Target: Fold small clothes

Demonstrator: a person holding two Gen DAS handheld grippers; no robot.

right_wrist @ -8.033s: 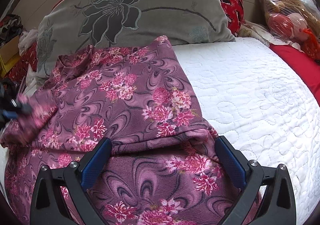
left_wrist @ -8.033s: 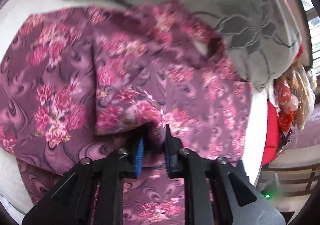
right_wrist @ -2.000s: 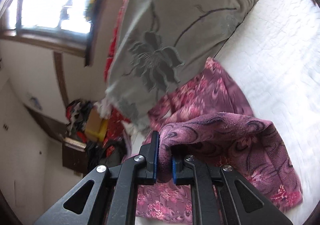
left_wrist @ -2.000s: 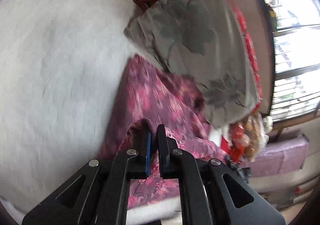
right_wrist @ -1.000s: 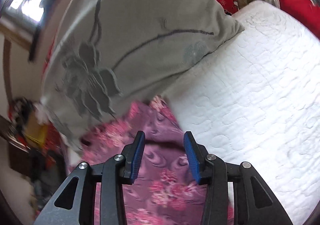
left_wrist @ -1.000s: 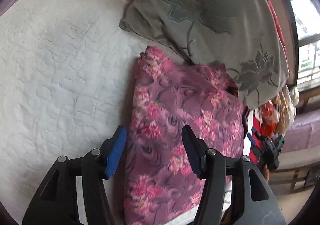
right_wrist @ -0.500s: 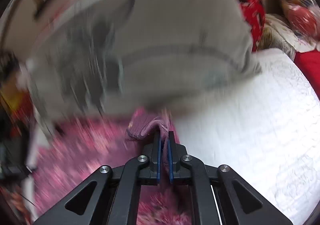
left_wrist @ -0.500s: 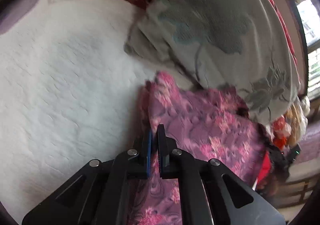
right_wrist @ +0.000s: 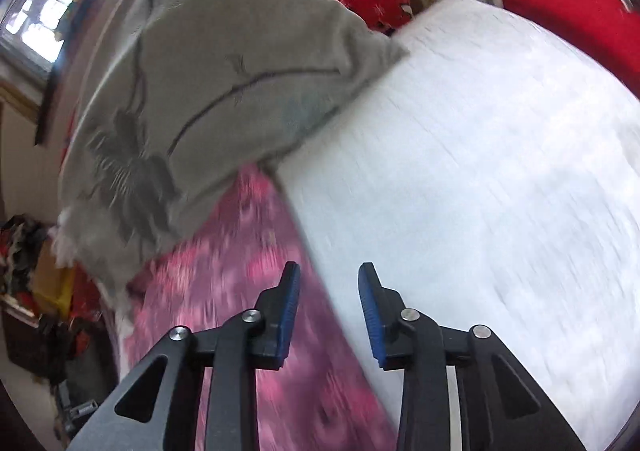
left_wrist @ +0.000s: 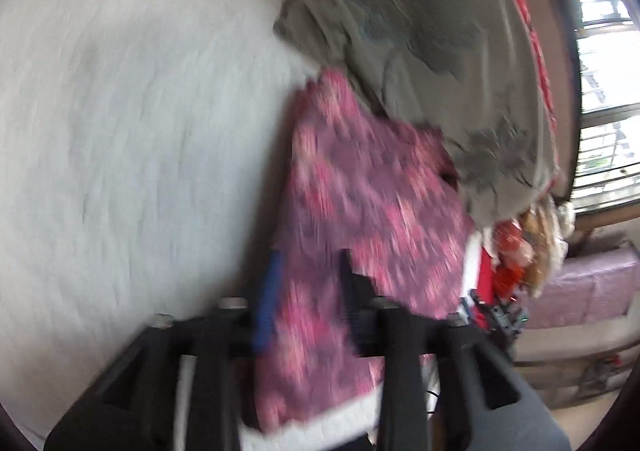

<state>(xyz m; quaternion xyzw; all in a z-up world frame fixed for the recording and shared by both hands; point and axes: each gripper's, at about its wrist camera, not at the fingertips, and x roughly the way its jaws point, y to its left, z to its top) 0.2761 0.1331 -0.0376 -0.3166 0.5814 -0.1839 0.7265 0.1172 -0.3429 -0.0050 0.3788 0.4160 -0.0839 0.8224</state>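
Folding the purple floral garment (left_wrist: 360, 211) calls for laying each fold flat and square, so before the next pass align the long edge with the layer beneath and press out any trapped ridges. The garment lies as a narrow folded strip on the white quilted bedspread (left_wrist: 140, 111), its far end touching the grey flower-print pillow (left_wrist: 432, 35); in the right wrist view the same garment (right_wrist: 240, 291) runs along the left of the bedspread (right_wrist: 480, 171) and under the pillow (right_wrist: 200, 71). The left gripper (left_wrist: 308, 283) has its jaws apart, straddling the cloth; motion blur hides whether the pads touch it. The right gripper (right_wrist: 328, 307) is likewise spread and holds nothing, poised over the garment's right edge.
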